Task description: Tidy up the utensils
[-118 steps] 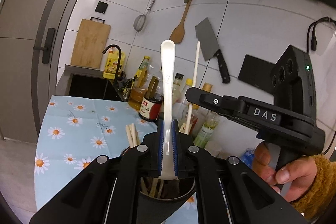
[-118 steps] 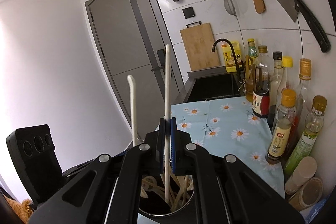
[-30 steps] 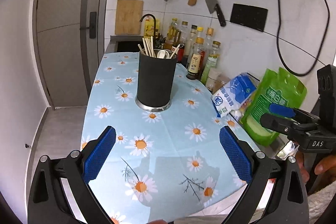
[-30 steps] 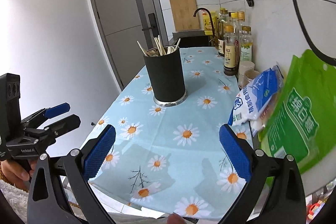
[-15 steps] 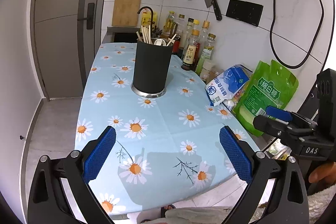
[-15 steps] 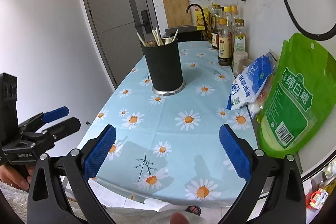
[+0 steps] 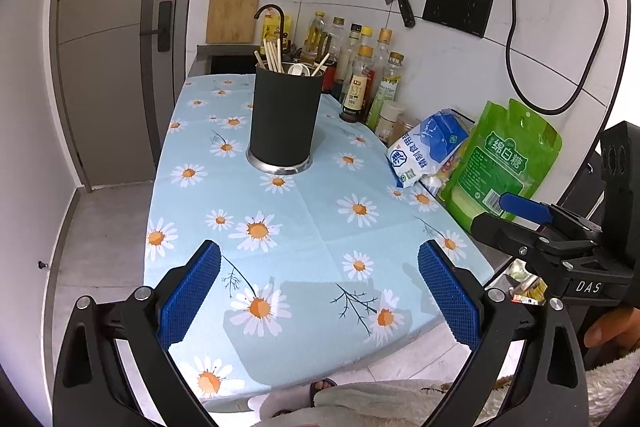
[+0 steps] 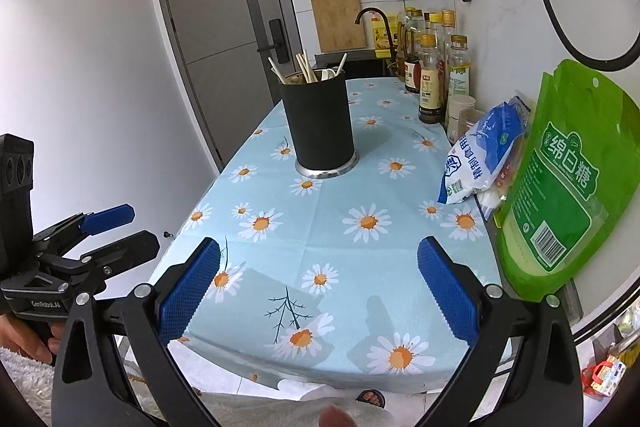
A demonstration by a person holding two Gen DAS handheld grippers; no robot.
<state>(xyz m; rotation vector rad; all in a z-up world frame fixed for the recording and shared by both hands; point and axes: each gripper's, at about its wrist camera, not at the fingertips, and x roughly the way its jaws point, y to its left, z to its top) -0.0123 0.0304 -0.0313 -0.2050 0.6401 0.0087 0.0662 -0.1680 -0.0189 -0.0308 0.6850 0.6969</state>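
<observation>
The black utensil holder (image 7: 285, 115) stands upright on the daisy-print tablecloth (image 7: 312, 227), resting on its shiny metal base ring, and serves as the landmark here. Out of its open top poke several pale chopsticks (image 7: 273, 55) leaning to one side, with a white spoon (image 7: 297, 68) sitting among them at the rim. Behind the holder, a row of sauce and oil bottles (image 7: 360, 83) lines the tiled wall, and farther back a wooden cutting board (image 7: 233, 10) leans against it. Off to the holder's right, near the wall, a blue and white bag (image 7: 424, 151) lies slumped, and a green pouch (image 7: 506, 163) stands just beyond it. The left gripper (image 7: 318, 299) hovers over the near edge of the cloth, well apart from the holder, its blue-padded fingers (image 7: 188, 295) spread wide with nothing between them. The right gripper (image 8: 318, 295) is likewise held over the near edge, well short of the holder, its blue fingers (image 8: 448, 291) released and empty. In the right wrist view the left gripper also shows at the left edge, gripped by a hand (image 8: 24, 341) in a fluffy white sleeve (image 8: 28, 383).
</observation>
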